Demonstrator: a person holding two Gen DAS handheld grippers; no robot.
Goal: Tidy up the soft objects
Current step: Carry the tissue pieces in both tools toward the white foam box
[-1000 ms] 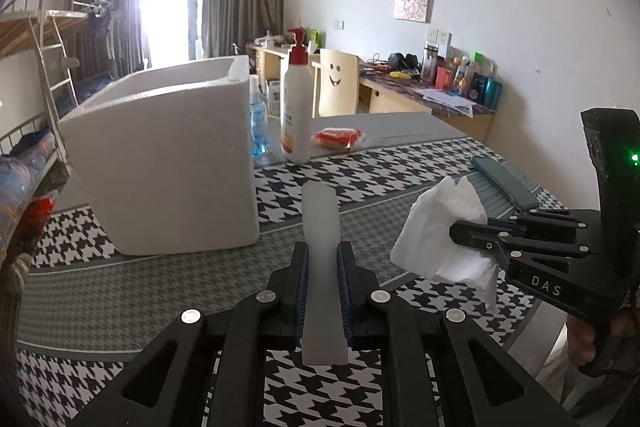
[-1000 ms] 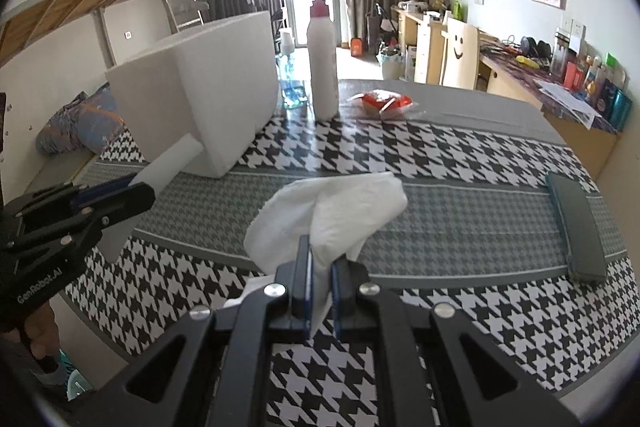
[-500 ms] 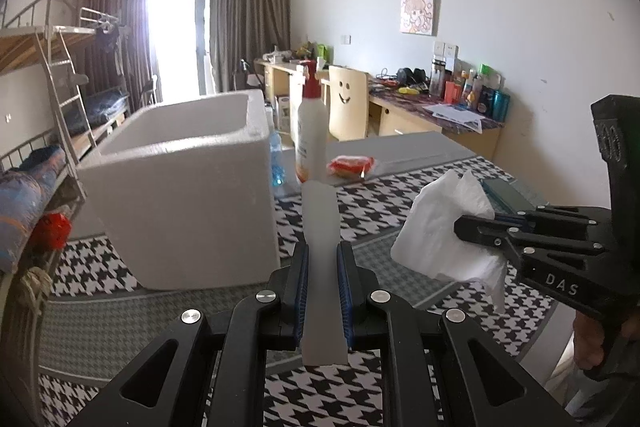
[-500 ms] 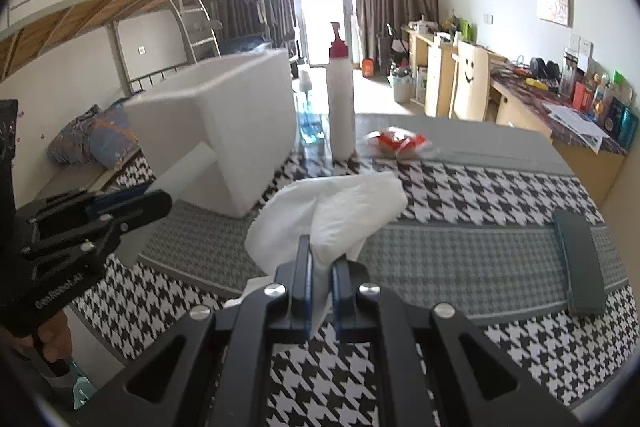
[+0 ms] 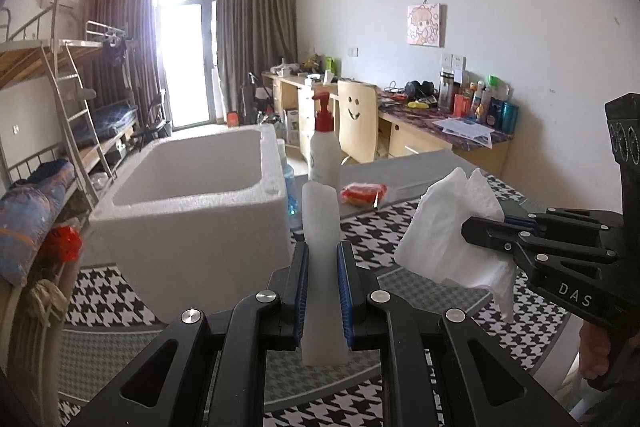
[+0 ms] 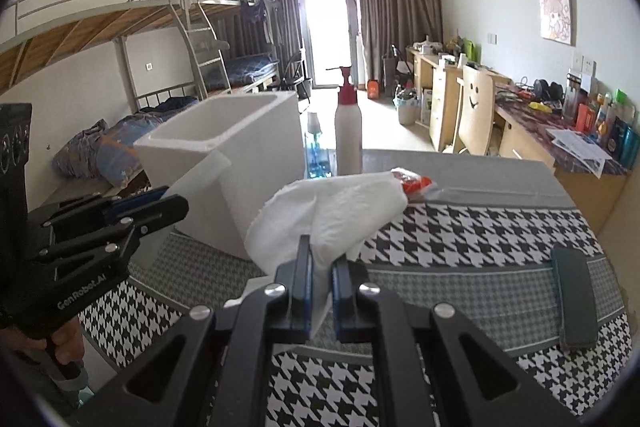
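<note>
Carry step, both items already picked up. Left gripper (image 5: 322,291) was clamped on a translucent white foam strip (image 5: 320,227), which stuck up and forward from between the jaws. Right gripper (image 6: 321,287) was clamped on a crumpled white tissue (image 6: 332,211) that billowed above the pads. Both were held in the air above the houndstooth tablecloth (image 6: 460,227), just short of the open white foam box (image 5: 192,203), which looked empty as far as its inside showed. Next move probably called for bringing each gripper over the box rim, then releasing inside. Pump bottle (image 5: 325,155) and red packet (image 5: 363,191) sat behind, untouched.
</note>
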